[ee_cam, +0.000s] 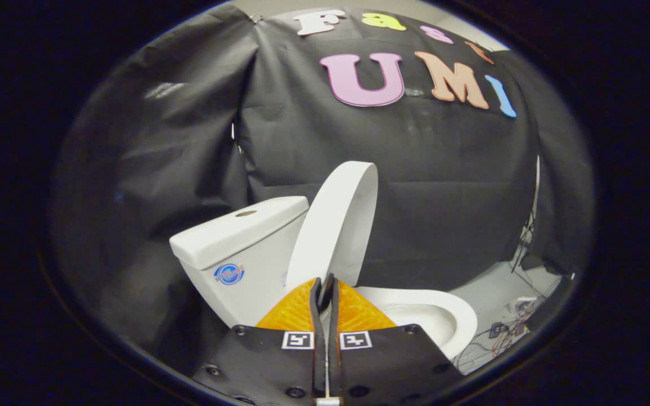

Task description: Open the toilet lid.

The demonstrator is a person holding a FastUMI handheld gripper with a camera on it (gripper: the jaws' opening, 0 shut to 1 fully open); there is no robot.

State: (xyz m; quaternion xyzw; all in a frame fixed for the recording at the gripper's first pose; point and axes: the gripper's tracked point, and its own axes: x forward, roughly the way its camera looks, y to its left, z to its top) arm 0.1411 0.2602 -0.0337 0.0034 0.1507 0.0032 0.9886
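A white toilet stands just ahead of my fingers. Its lid [337,223] is raised, standing nearly upright and leaning back toward the tank [233,242]. Below it the seat and bowl [438,316] lie exposed, to the right of my fingers. My gripper [325,282] is shut, its fingertips pressed together with nothing between them. The tips sit right in front of the lid's lower edge; I cannot tell whether they touch it.
Black cloth walls close in behind and on both sides of the toilet. A strip of pale floor [494,293] shows to the right of the bowl, with loose wires and small electronics [508,330] lying on it.
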